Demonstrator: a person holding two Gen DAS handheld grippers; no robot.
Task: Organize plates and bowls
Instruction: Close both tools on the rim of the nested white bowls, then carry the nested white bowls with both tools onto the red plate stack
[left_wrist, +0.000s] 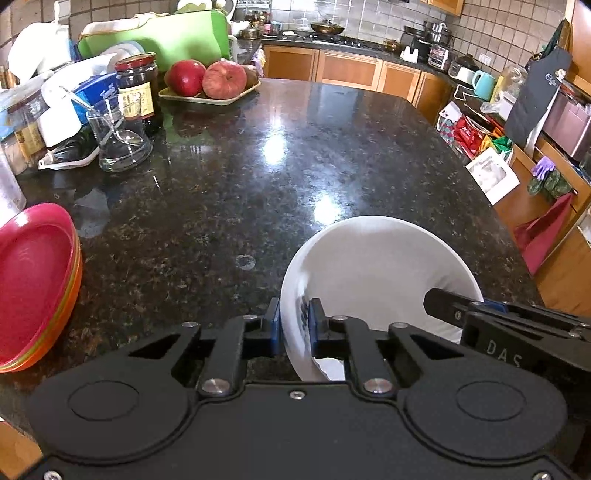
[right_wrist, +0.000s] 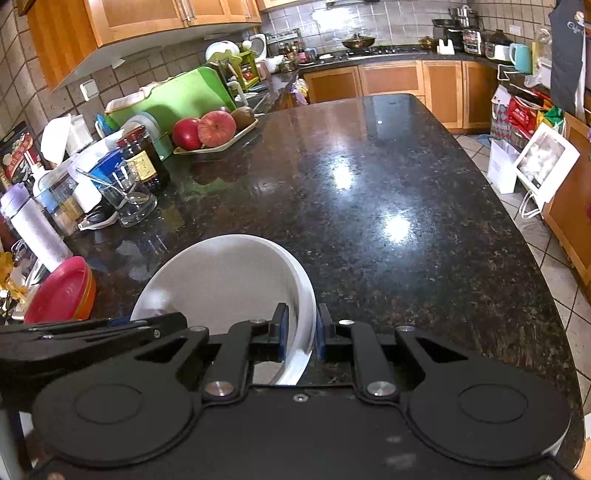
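A white bowl (left_wrist: 380, 269) is held over the near part of the dark granite counter (left_wrist: 280, 173). My left gripper (left_wrist: 294, 325) is shut on its left rim. My right gripper (right_wrist: 300, 334) is shut on the right rim of the same bowl (right_wrist: 221, 280). The right gripper's arm shows in the left wrist view (left_wrist: 517, 328), and the left gripper's arm shows in the right wrist view (right_wrist: 92, 332). A stack of red and orange plates (left_wrist: 33, 284) sits at the counter's left edge, to the left of the bowl; it also shows in the right wrist view (right_wrist: 62, 291).
A glass beaker with a spoon (left_wrist: 118, 136), a dark jar (left_wrist: 138, 92), a tray of apples (left_wrist: 210, 81) and bottles crowd the counter's far left. A green cutting board (left_wrist: 177, 40) stands behind them. Bags and boxes (left_wrist: 484, 155) sit on the floor at right.
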